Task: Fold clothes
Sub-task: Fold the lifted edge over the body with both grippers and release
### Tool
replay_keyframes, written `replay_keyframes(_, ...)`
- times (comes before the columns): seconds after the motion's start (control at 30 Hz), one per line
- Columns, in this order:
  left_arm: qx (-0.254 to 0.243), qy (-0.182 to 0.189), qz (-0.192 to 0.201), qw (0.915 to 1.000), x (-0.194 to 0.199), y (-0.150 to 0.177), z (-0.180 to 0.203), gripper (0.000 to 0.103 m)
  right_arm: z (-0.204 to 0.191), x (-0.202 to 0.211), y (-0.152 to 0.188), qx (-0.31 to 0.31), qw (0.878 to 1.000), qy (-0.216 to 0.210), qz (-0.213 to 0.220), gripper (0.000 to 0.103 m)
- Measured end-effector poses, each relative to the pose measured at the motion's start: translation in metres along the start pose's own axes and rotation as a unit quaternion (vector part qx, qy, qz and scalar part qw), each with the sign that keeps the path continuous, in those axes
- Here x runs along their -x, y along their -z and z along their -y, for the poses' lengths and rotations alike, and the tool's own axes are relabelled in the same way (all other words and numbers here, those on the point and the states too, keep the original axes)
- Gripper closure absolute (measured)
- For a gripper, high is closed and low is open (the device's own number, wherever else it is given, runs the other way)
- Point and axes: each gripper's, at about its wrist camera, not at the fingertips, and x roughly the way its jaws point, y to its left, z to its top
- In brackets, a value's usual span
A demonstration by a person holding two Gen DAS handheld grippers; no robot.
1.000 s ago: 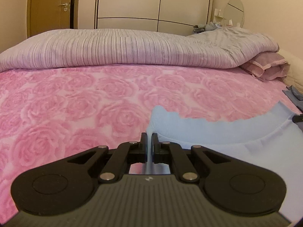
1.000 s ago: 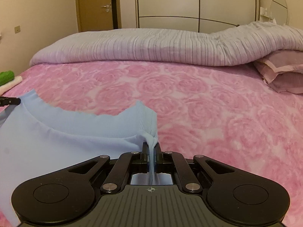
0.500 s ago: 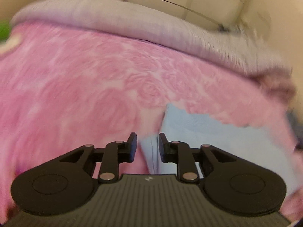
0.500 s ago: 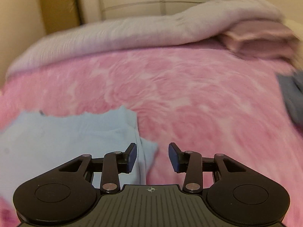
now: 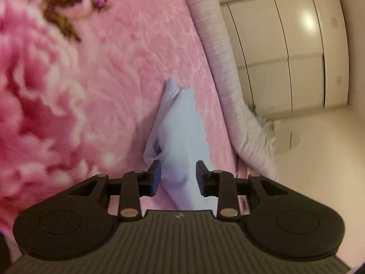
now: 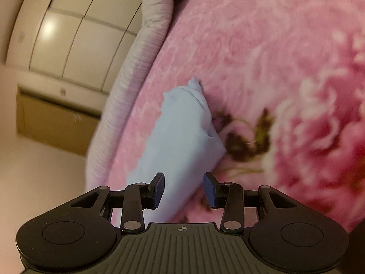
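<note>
A light blue garment (image 5: 180, 132) lies folded into a narrow strip on the pink rose-patterned bedspread (image 5: 102, 68). Both wrist views are rolled sideways. My left gripper (image 5: 178, 178) is open, its fingers apart on either side of the near end of the garment, not clamped on it. In the right wrist view the same blue garment (image 6: 180, 137) runs away from my right gripper (image 6: 183, 188), which is also open with the cloth's near end between its fingers. How close the pads are to the cloth I cannot tell.
A rolled grey-lilac ribbed duvet (image 5: 228, 73) lies along the far edge of the bed. Behind it stand white wardrobe doors (image 5: 296, 57) and, in the right wrist view, a wooden door (image 6: 52, 123). Large dark pink flowers (image 6: 319, 125) are printed on the bedspread beside the garment.
Both grippers let go of the blue garment's corners and opened. Both then rolled sideways and now face the garment's ends, which lies as a narrower folded strip.
</note>
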Motion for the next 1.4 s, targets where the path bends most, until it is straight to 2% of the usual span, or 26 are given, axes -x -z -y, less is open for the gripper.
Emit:
replay_keyframes(0.03,0.012,0.002,0.003,0.9999,-0.006,-0.001,-0.002,0.076,0.002,-0.004,0.000,-0.019,1.000,-0.005,0.003,0.061)
replay_keyframes(0.1,0.003,-0.010,0.005,0.9999,-0.015,-0.002,-0.003,0.082,0.005,-0.011,-0.006,-0.032,0.999,0.008,0.009,0.062)
replay_keyframes(0.13,-0.009,-0.017,0.005,0.9998,-0.017,-0.003,-0.002,0.090,0.006,-0.014,-0.010,-0.031,0.999,0.010,0.012,0.078)
replay_keyframes(0.17,-0.030,-0.024,0.004,0.9992,-0.018,-0.005,0.001,0.093,0.007,-0.015,-0.013,-0.022,1.000,0.011,0.015,0.089)
replay_keyframes(0.2,-0.060,-0.032,0.003,0.9977,-0.017,-0.006,0.007,0.093,0.005,-0.015,-0.015,-0.006,1.000,0.013,0.018,0.095)
replay_keyframes(0.27,-0.135,-0.049,0.003,0.9896,-0.017,-0.008,0.022,0.094,-0.002,-0.014,-0.020,0.032,0.999,0.019,0.023,0.097)
replay_keyframes(0.37,-0.236,-0.083,-0.004,0.9682,-0.024,-0.002,0.036,0.092,-0.003,-0.017,-0.018,0.061,0.997,0.040,0.025,0.098)
replay_keyframes(0.43,-0.267,-0.106,-0.005,0.9579,-0.026,0.007,0.035,0.091,0.002,-0.022,-0.010,0.062,0.996,0.062,0.022,0.098)
replay_keyframes(0.5,-0.263,-0.113,0.001,0.9581,-0.020,0.011,0.036,0.090,0.005,-0.017,0.000,0.059,0.995,0.070,0.027,0.098)
replay_keyframes(0.57,-0.251,-0.119,0.011,0.9607,-0.013,0.011,0.037,0.089,0.003,-0.015,0.005,0.065,0.995,0.073,0.028,0.096)
replay_keyframes(0.6,-0.255,-0.130,0.019,0.9581,-0.008,0.011,0.039,0.089,-0.001,-0.012,0.005,0.076,0.994,0.078,0.026,0.092)
replay_keyframes(0.67,-0.281,-0.167,0.044,0.9441,0.005,0.014,0.047,0.092,-0.012,-0.005,0.003,0.114,0.988,0.099,0.030,0.083)
replay_keyframes(0.73,-0.313,-0.186,0.069,0.9290,0.020,0.018,0.060,0.092,-0.029,0.007,0.008,0.170,0.976,0.125,0.059,0.075)
replay_keyframes(0.77,-0.322,-0.182,0.075,0.9260,0.026,0.020,0.066,0.092,-0.038,0.013,0.014,0.200,0.967,0.135,0.077,0.074)
replay_keyframes(0.83,-0.336,-0.162,0.070,0.9253,0.025,0.027,0.077,0.092,-0.056,0.020,0.031,0.267,0.948,0.141,0.104,0.073)
replay_keyframes(0.93,-0.357,-0.188,0.044,0.9138,-0.001,0.036,0.078,0.091,-0.065,-0.002,0.049,0.325,0.931,0.139,0.089,0.072)
replay_keyframes(1.0,-0.371,-0.213,0.025,0.9035,-0.022,0.042,0.076,0.087,-0.056,-0.018,0.053,0.327,0.928,0.164,0.075,0.072)
replay_keyframes(1.03,-0.374,-0.223,0.023,0.8998,-0.025,0.046,0.077,0.082,-0.053,-0.017,0.053,0.316,0.929,0.176,0.071,0.069)
replay_keyframes(1.1,-0.375,-0.239,0.030,0.8954,-0.019,0.055,0.083,0.083,-0.048,-0.017,0.054,0.296,0.932,0.199,0.062,0.066)
replay_keyframes(1.17,-0.388,-0.255,0.038,0.8848,-0.012,0.068,0.093,0.083,-0.049,-0.003,0.058,0.285,0.933,0.213,0.057,0.065)
replay_keyframes(1.3,-0.426,-0.283,0.035,0.8584,-0.003,0.106,0.113,0.080,-0.065,0.011,0.082,0.320,0.916,0.241,0.033,0.062)
replay_keyframes(1.4,-0.442,-0.293,0.019,0.8475,-0.002,0.137,0.117,0.077,-0.072,0.011,0.105,0.339,0.909,0.241,0.008,0.061)
